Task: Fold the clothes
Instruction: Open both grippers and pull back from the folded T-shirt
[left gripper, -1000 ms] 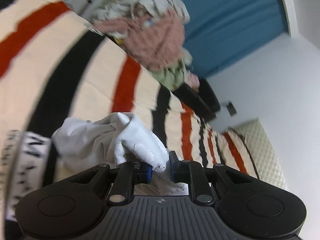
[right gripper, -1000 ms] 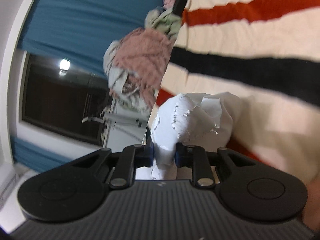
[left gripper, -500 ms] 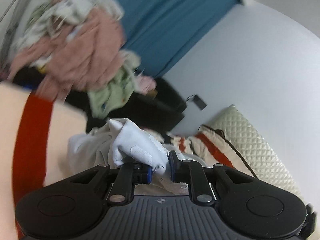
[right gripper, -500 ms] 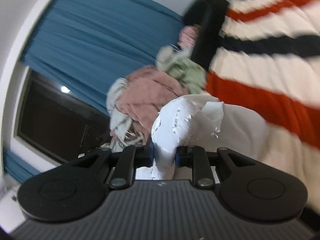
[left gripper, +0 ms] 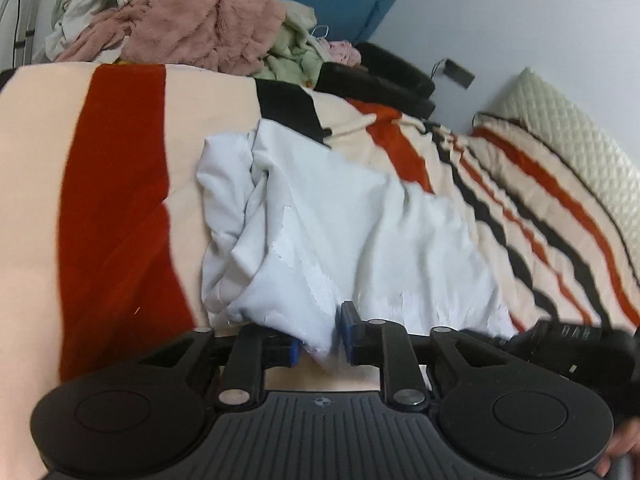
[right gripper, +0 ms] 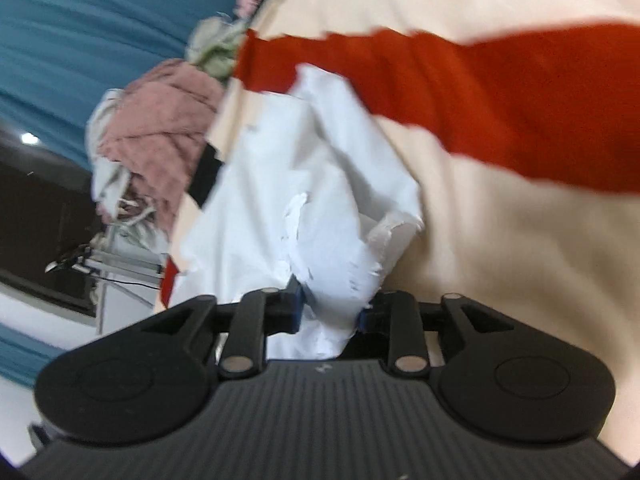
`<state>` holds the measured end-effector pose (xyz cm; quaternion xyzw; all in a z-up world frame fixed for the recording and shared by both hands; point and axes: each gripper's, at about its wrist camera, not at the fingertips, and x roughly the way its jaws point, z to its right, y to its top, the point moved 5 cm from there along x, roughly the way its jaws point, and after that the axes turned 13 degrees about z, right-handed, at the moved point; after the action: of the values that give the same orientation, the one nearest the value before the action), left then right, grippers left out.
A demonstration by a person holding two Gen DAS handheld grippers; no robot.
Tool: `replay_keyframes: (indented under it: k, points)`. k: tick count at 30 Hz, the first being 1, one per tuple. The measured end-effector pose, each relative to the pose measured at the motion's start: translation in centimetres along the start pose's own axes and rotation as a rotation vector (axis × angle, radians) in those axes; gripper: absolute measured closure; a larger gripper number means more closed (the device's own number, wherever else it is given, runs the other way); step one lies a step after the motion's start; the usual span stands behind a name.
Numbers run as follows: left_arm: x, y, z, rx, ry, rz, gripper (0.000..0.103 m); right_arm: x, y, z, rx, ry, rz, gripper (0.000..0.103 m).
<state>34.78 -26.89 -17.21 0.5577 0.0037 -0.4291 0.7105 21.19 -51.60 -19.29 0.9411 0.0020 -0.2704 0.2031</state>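
Observation:
A white garment (left gripper: 360,232) lies spread on the striped bed cover (left gripper: 112,184). Its near edge is pinched in my left gripper (left gripper: 320,340), whose jaws are closed on the cloth. In the right wrist view the same white garment (right gripper: 304,184) runs away from my right gripper (right gripper: 330,312), which is shut on a bunched corner of it. The other gripper's black body (left gripper: 568,340) shows at the right edge of the left wrist view, beside the garment's near edge.
A heap of clothes with a pink fleece (left gripper: 200,16) sits at the far side of the bed, also in the right wrist view (right gripper: 160,120). A quilted cream pillow (left gripper: 576,144) lies at right. A black bag (left gripper: 376,76) stands by the wall. Blue curtain (right gripper: 80,40) behind.
Both grippers swung down toward the bed with the white garment still held. The garment went from a hanging bunch to lying spread over the striped cover.

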Motion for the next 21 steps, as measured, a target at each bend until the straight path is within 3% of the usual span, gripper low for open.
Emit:
replay_keyframes:
  k: [2,3,5,8,13,15,16,17,19,21]
  points:
    - [-1.5,0.5,0.5,0.017,0.017,0.003,0.072,-0.6,-1.0,1.1,0.016,-0.043,-0.025,0.073]
    - [-2.3,1.0,0.9,0.025,0.024,0.001,0.063,-1.6,-0.9,0.6,0.003,-0.063,-0.023,0.073]
    - [-4.6,2.2,1.8,0.042,0.033,0.004,0.058,-3.8,-0.6,-0.6,-0.030,-0.082,-0.023,0.073]
    - [-9.8,4.2,3.9,0.087,0.032,0.065,0.039,-7.5,-0.2,-2.7,-0.089,-0.094,-0.025,0.073]
    - [-19.3,7.0,7.6,0.159,0.023,0.177,0.033,-14.9,-0.1,-7.4,-0.236,-0.013,0.035,0.073]
    - [-22.9,7.8,9.1,0.181,0.012,0.220,0.026,-17.7,-0.4,-9.2,-0.278,0.029,0.052,0.071]
    - [-24.7,8.0,9.8,0.190,0.004,0.240,0.024,-19.0,-0.6,-10.0,-0.304,0.048,0.065,0.062]
    - [-26.6,8.1,10.4,0.199,-0.003,0.259,0.018,-20.6,-0.9,-10.9,-0.350,0.062,0.096,0.041]
    - [-30.1,8.0,11.8,0.226,-0.003,0.290,0.010,-23.8,-1.5,-12.7,-0.441,0.091,0.159,0.011]
    - [-33.3,7.6,13.0,0.250,-0.002,0.324,0.001,-26.8,-2.3,-14.0,-0.518,0.117,0.213,0.013]
